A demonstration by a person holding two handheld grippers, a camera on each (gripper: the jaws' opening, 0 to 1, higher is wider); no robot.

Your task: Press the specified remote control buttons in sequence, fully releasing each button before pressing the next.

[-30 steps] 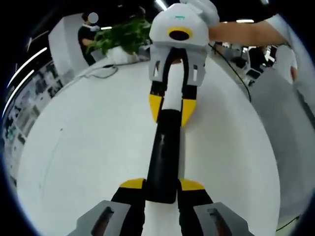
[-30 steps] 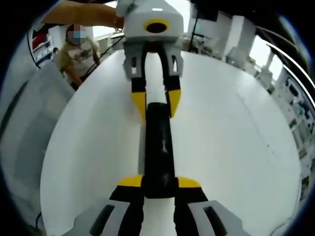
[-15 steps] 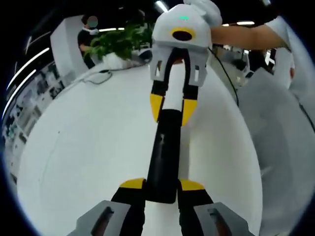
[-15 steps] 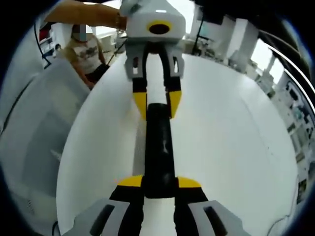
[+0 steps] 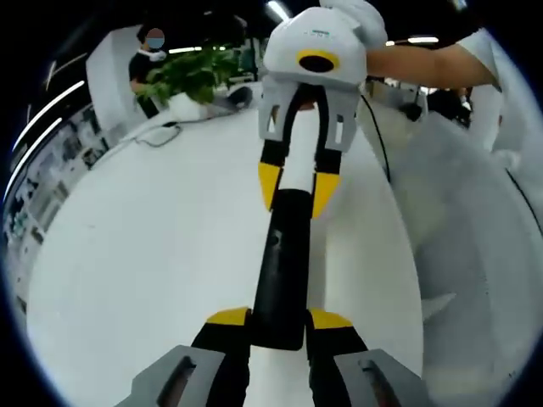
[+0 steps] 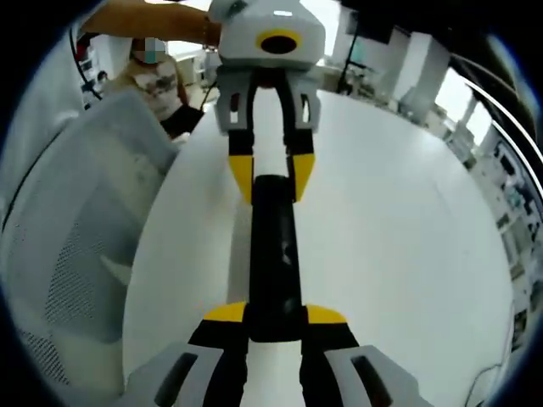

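A long black remote (image 5: 282, 254) hangs over the white table (image 5: 153, 246), held at both ends. In the left gripper view my left gripper (image 5: 280, 318) is shut on the near end with its yellow-tipped jaws. The right gripper (image 5: 294, 182) comes in from the top of that view, shut on the far end. In the right gripper view the remote (image 6: 273, 246) runs straight ahead from my right gripper (image 6: 275, 314) to the left gripper (image 6: 271, 170). Its buttons are too dark to make out.
A grey mesh chair (image 6: 68, 254) stands at the table's edge (image 6: 161, 254), also seen as the chair (image 5: 462, 220). A potted plant (image 5: 191, 76) and a cable (image 5: 161, 136) lie at the far side. A person (image 6: 157, 80) sits beyond the table; a bare forearm (image 5: 424, 59) holds the right gripper.
Both views have swung toward the table's edge, so the chair looms larger. Both grippers keep the same hold on the remote.
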